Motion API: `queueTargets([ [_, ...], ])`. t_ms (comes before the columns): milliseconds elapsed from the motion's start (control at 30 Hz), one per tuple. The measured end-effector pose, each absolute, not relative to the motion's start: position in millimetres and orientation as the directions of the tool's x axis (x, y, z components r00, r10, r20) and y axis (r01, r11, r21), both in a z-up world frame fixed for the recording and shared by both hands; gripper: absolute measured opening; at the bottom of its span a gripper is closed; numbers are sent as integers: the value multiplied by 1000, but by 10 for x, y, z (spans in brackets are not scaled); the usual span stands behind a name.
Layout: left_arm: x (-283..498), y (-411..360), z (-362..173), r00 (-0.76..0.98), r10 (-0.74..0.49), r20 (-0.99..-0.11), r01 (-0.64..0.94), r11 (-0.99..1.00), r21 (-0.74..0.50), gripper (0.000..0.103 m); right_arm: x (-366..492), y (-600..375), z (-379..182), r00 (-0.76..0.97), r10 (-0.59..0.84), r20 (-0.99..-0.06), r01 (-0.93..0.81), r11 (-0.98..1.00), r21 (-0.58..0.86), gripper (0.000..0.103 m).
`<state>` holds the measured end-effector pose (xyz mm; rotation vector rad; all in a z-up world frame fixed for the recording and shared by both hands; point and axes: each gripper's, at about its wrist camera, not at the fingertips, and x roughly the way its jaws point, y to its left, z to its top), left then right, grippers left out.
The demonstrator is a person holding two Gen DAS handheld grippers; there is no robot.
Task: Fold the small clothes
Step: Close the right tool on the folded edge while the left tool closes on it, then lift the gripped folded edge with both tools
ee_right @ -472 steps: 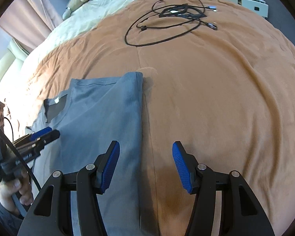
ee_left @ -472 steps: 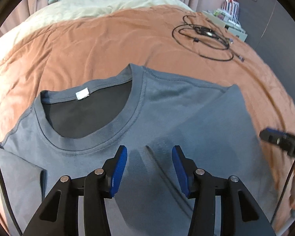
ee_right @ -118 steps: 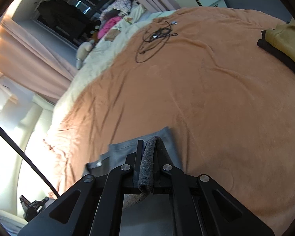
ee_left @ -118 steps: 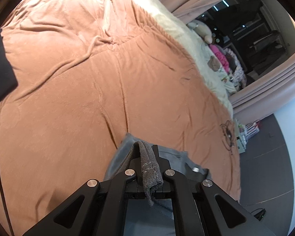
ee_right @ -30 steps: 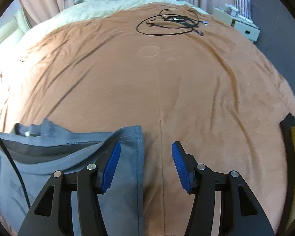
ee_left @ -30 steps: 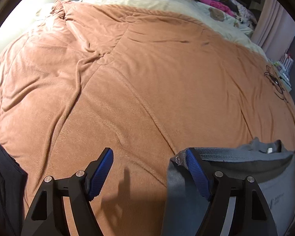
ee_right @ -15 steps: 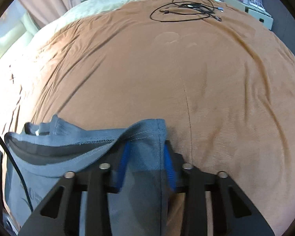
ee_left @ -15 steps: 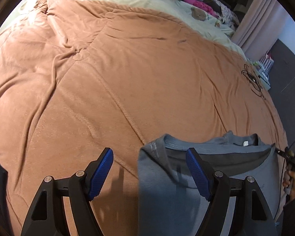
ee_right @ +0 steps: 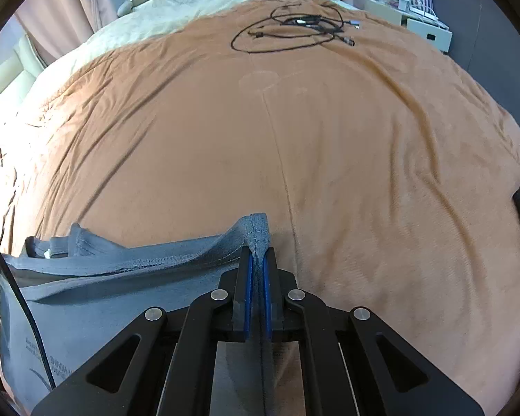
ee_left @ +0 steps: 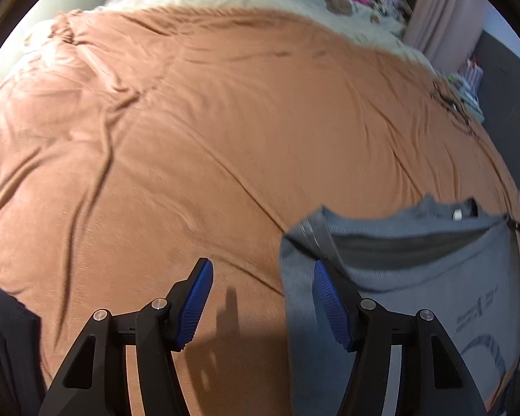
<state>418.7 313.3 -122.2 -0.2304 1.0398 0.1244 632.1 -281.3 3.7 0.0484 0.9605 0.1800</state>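
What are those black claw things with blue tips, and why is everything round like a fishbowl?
They are two grabbers, and a person holds one in each hand. A small camera with a very wide lens sits on each, looking along its two fingers, which bends the picture round. One picture comes from the left grabber, the other from the right.

Both look down at a bed under an orange blanket. On it lies a grey T-shirt, and far off a tangle of black cables.

The right gripper is shut on a corner of the shirt; the cloth bunches up between its blue pads. The left gripper is closing, with the shirt's edge against one pad but not pinched yet.

They are folding it.
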Motion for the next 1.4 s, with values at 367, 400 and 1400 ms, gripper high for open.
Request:
queueTargets([
  [367, 4627, 3036, -1562, 484, -52, -874, -182, 970, -159, 43, 6362, -2849, 40, 557, 205, -805, -158, 977, 140, 2],
  [400, 4661, 3034, -1589, 480, -63, -875, -182, 969, -169, 37, 6364, -2856, 35, 558, 212, -802, -160, 976, 146, 2],
  [1400, 4718, 3075, -895, 628, 57, -776, -270, 951, -148, 5, 6064, -2807, 605, 693, 192, -695, -164, 981, 107, 1],
])
